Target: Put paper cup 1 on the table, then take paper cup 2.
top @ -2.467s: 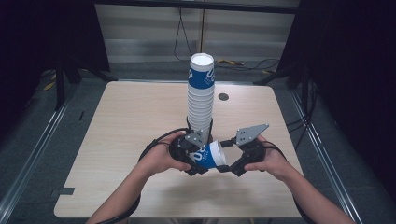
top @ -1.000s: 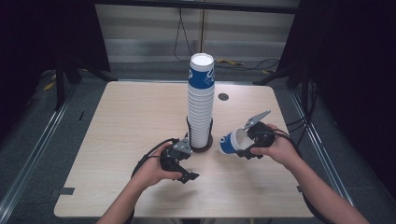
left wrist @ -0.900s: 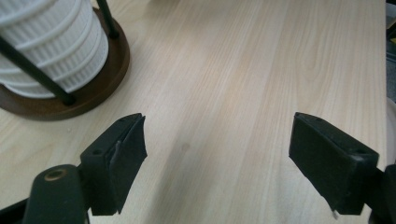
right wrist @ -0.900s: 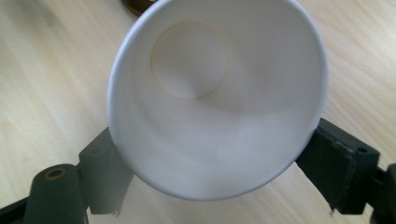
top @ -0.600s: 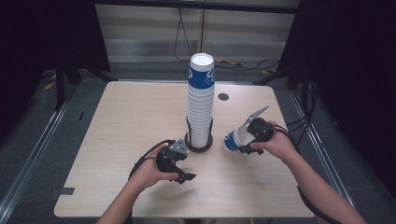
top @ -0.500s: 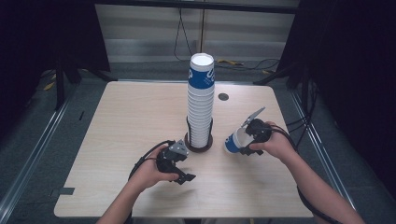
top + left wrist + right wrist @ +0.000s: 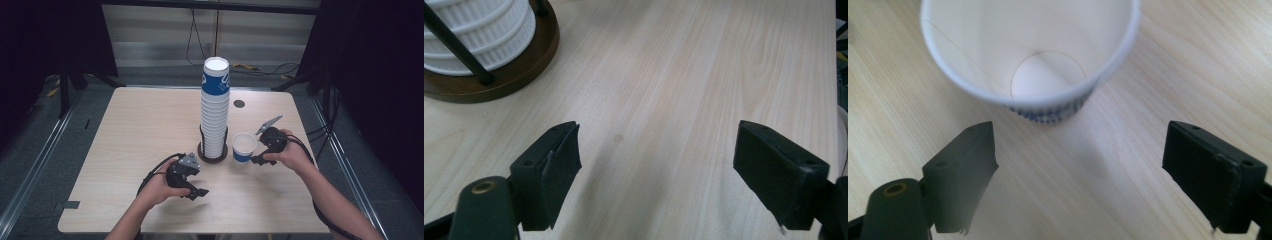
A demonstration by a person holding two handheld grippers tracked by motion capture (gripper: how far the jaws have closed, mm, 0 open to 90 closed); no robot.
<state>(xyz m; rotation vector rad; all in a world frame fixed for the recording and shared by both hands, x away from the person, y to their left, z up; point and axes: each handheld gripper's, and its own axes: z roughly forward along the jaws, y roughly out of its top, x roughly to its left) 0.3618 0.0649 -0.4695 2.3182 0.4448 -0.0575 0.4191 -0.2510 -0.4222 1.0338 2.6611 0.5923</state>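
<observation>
Paper cup in white and blue stands upright on the bench, just right of the tall stack of cups in its round holder. We read this as the release step: our right gripper has just been opening its jaws, and in the right gripper view they stand wide, clear of the cup, which sits just beyond them. Our left gripper rests released near the holder, nothing between its jaws. Next, we judge, the right gripper should back away level without brushing the cup, then both go to the stack for another cup, one steadying it and one pulling
</observation>
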